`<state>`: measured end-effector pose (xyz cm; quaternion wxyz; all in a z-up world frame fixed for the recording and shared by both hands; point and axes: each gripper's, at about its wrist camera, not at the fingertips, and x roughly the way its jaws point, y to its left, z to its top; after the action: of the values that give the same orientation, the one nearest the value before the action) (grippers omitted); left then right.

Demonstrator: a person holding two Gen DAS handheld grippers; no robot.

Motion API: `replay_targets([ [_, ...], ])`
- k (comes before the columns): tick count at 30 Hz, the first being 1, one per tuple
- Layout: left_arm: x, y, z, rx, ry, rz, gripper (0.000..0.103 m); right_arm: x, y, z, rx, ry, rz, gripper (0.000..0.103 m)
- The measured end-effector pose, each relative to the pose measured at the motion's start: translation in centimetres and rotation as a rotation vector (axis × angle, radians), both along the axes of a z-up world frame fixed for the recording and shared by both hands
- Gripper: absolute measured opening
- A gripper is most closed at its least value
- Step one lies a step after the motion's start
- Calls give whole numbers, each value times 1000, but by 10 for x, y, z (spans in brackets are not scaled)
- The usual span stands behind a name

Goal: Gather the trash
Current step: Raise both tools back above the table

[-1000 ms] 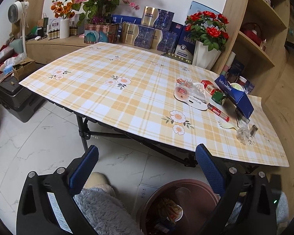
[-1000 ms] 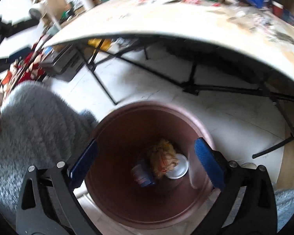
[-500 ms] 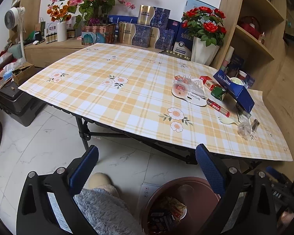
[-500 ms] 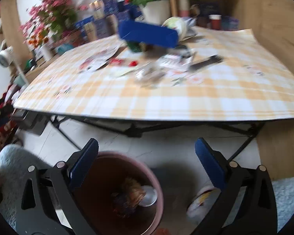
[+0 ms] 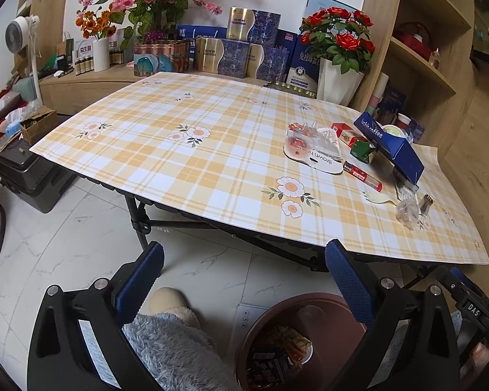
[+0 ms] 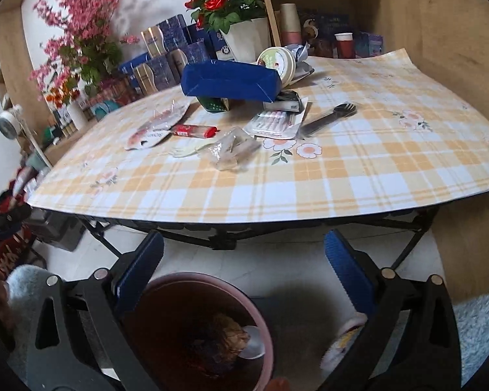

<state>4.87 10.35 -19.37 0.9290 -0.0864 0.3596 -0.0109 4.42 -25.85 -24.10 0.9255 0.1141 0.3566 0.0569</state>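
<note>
Trash lies in a cluster on the plaid tablecloth (image 5: 185, 163): a blue coffee box (image 5: 391, 145) (image 6: 231, 79), a white snack pouch (image 5: 313, 150) (image 6: 153, 130), a red tube (image 5: 362, 176) (image 6: 194, 130), crumpled clear plastic (image 5: 407, 210) (image 6: 231, 150), a pale fork (image 6: 184, 151), a black fork (image 6: 329, 117) and a round lidded cup (image 6: 277, 62). A brown bin (image 5: 296, 345) (image 6: 199, 329) on the floor holds wrappers. My left gripper (image 5: 244, 280) is open and empty, low in front of the table. My right gripper (image 6: 244, 273) is open and empty above the bin's far rim.
Red roses in a white vase (image 5: 339, 81) and stacked gift boxes (image 5: 238, 52) stand behind the table. Wooden shelves (image 5: 420, 58) rise at the right. A dark case (image 5: 29, 176) sits on the floor at left. Fluffy slippers (image 5: 172, 352) are beside the bin.
The right gripper has tilted up from looking straight into the bin to facing the table's trash. The left gripper has drawn back and risen slightly. Both stay open.
</note>
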Motion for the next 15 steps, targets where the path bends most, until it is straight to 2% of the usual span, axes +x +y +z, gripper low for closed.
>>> replay_targets([
  [2,0,0,0,1,-1,-1,97,1,1,1,-18,6,3,97],
  [8,0,-4,2,14,-13,-4,97,8,3,9,-165,34,13,97],
  [15,1,-10,6,12,-49,-21,97,23,4,33,-355,-45,23,97],
])
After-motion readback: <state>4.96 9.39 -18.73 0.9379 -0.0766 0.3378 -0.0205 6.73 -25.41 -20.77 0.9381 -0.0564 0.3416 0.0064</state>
